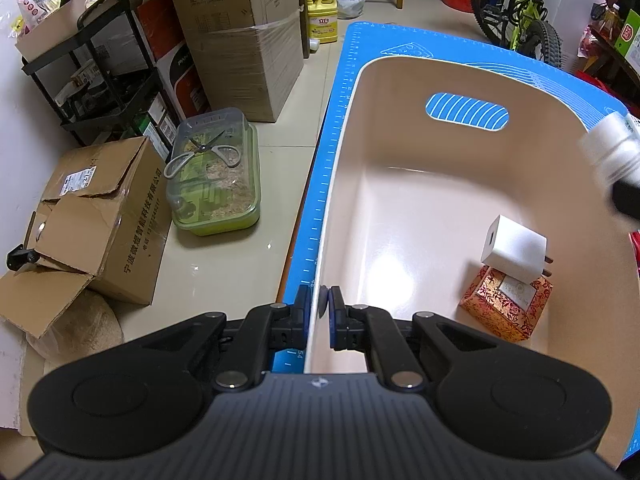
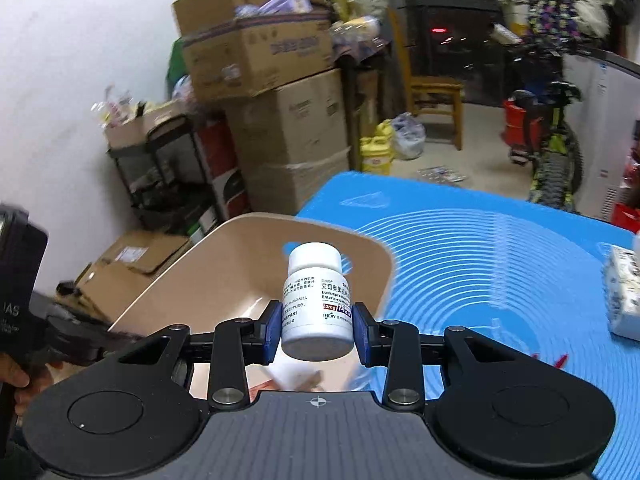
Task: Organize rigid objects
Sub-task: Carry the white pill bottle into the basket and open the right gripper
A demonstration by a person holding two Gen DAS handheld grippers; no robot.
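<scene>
Nearest, the left gripper [image 1: 319, 304] pinched the near rim of the beige plastic tub [image 1: 400, 184], fingers narrow. Right gripper [image 2: 318, 326] held a white plastic pill bottle [image 2: 316, 300] above the tub. Farther lay the blue silicone mat [image 2: 480, 240] covering the surface.

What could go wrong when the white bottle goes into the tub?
1. The white bottle is pinched only near its base by the right gripper, so it might tip or slip.
2. Dropped, it could hit the white charger lying on the patterned box inside the tub.
</scene>
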